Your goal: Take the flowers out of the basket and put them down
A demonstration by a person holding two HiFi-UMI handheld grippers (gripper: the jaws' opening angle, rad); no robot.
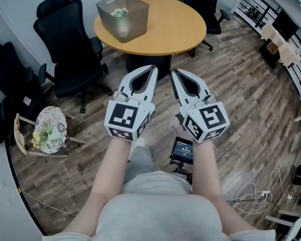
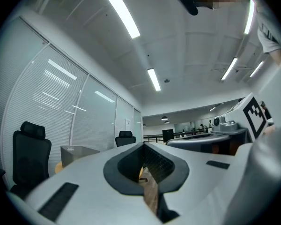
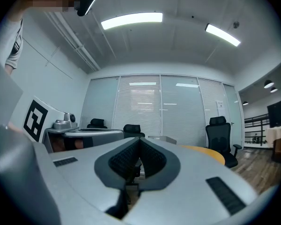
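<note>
A grey see-through basket (image 1: pixel 124 18) stands on the round wooden table (image 1: pixel 175 29), with pale flowers (image 1: pixel 120 12) inside it. I hold both grippers side by side at chest height, well short of the table and pointing toward it. The left gripper (image 1: pixel 153 69) is shut with nothing in it, and the right gripper (image 1: pixel 174 72) is shut and empty too. In the left gripper view the left gripper (image 2: pixel 143 146) shows its jaws closed together, with the basket (image 2: pixel 77 153) far off to the left. In the right gripper view the right gripper (image 3: pixel 139 140) is closed, with the basket (image 3: pixel 162 138) just beyond.
Black office chairs (image 1: pixel 70 49) stand left of and behind the table. A white lace piece with pale flowers (image 1: pixel 49 130) lies on a low wooden frame at the left. A small device with a screen (image 1: pixel 181 150) and cables (image 1: pixel 251 192) lie on the wood floor.
</note>
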